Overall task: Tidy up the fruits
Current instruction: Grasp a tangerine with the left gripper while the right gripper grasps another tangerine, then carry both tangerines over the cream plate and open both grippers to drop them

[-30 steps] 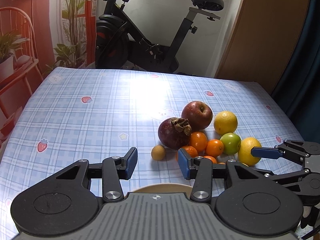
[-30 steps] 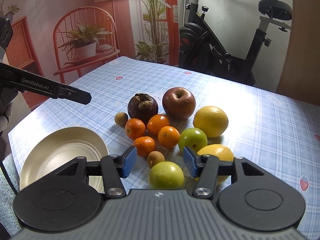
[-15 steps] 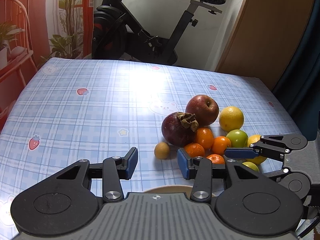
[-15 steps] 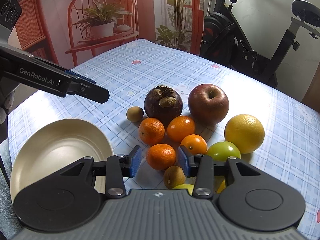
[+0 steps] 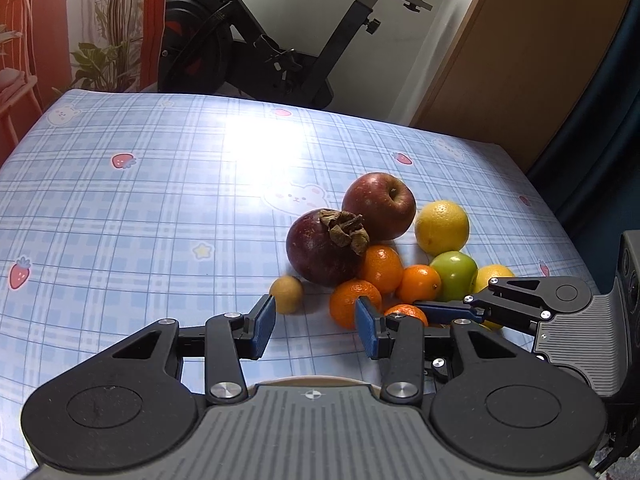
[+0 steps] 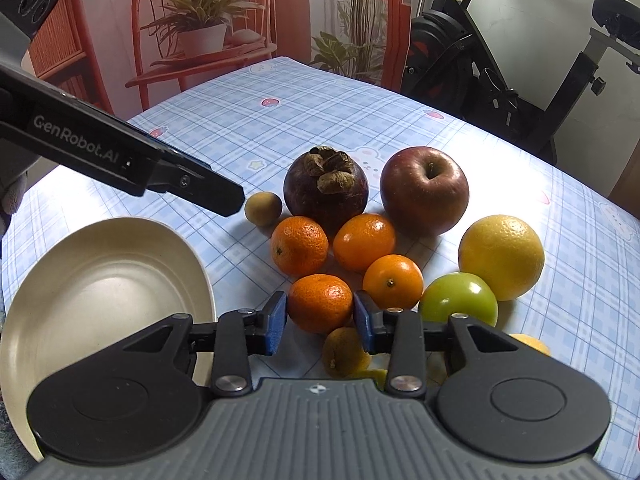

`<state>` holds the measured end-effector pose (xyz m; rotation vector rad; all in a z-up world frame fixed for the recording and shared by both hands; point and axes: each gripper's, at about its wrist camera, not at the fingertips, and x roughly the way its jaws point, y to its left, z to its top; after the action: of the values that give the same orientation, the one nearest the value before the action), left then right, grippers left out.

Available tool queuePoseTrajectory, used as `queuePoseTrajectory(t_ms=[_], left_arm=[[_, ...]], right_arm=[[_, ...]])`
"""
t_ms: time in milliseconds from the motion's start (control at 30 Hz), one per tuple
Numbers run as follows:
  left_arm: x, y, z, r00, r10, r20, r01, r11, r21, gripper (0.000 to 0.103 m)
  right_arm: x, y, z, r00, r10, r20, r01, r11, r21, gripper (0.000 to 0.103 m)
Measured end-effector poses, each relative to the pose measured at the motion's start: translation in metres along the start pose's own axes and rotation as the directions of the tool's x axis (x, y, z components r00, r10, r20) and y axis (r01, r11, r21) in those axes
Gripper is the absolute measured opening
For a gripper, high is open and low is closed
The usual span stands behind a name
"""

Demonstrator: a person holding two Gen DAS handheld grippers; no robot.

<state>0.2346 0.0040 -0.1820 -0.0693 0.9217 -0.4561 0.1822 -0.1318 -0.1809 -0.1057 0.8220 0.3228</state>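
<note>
Now we see our right gripper (image 6: 320,322), jaws just closing, clasp a tangerine (image 6: 320,302) in the fruit pile on the table (image 6: 248,128), beside the empty cream bowl (image 6: 104,292); our left gripper (image 5: 315,326) stands unclenched.

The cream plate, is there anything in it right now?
No fruit lies in the part of the cream plate that shows; its inside looks bare. Its near edge is covered by the right gripper's body, so that part cannot be checked.
</note>
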Motion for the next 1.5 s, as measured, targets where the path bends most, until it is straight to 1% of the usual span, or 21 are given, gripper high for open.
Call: queuePoseTrajectory(t_ms=[200,267,367,667,733,767,867,1033,1200,1267,1333,1500], left_arm=[[0.018,-0.014,0.005,0.999,-0.042,-0.026,0.042,0.999,0.006,0.047],[0.023,-0.015,0.005,0.998,-0.043,-0.037,0.043,0.999,0.0,0.047],[0.03,-0.015,0.006,0.998,-0.044,-0.051,0.044,0.999,-0.012,0.047],[0.048,-0.024,0.006,0.996,-0.027,-0.083,0.028,0.999,0.017,0.047],[0.049,-0.024,0.006,0.996,-0.019,-0.082,0.021,1.0,0.019,0.044],[0.05,-0.024,0.005,0.996,-0.025,-0.081,0.026,0.999,0.02,0.039],[0.047,-0.025,0.004,0.997,-0.016,-0.076,0.018,0.999,0.031,0.039],[0.029,-0.023,0.003,0.999,-0.015,-0.043,0.017,0.999,0.033,0.038],[-0.007,-0.023,-0.001,1.0,-0.007,0.015,0.006,0.998,0.067,0.038],[-0.025,-0.019,-0.008,0.999,0.009,0.045,-0.012,0.998,0.067,0.038],[-0.039,-0.013,-0.019,0.998,0.026,0.058,-0.029,0.998,0.05,0.038],[-0.064,0.003,-0.048,0.998,0.057,0.038,-0.057,0.998,0.006,0.038]], right_arm=[[-0.015,-0.003,-0.005,0.999,-0.007,0.046,0.005,0.999,0.038,0.038],[-0.02,-0.003,-0.007,0.998,-0.026,0.058,0.024,0.999,0.035,0.038],[-0.027,-0.004,-0.009,0.997,-0.028,0.072,0.024,0.998,0.054,0.038],[-0.042,-0.017,-0.013,0.994,-0.063,0.093,0.052,0.992,0.111,0.038],[-0.044,-0.017,-0.013,0.993,-0.065,0.099,0.054,0.992,0.115,0.038],[-0.045,-0.017,-0.014,0.993,-0.066,0.1,0.055,0.992,0.116,0.038],[-0.049,-0.017,-0.015,0.992,-0.069,0.105,0.056,0.991,0.122,0.038],[-0.053,-0.014,-0.016,0.991,-0.065,0.115,0.05,0.99,0.129,0.038],[-0.063,-0.005,-0.013,0.99,-0.043,0.138,0.027,0.992,0.121,0.038],[-0.066,0.0,-0.012,0.989,-0.028,0.144,0.012,0.993,0.116,0.038],[-0.067,0.007,-0.013,0.989,-0.009,0.148,-0.007,0.994,0.109,0.038],[-0.063,0.032,-0.019,0.991,0.047,0.127,-0.055,0.996,0.067,0.038]])
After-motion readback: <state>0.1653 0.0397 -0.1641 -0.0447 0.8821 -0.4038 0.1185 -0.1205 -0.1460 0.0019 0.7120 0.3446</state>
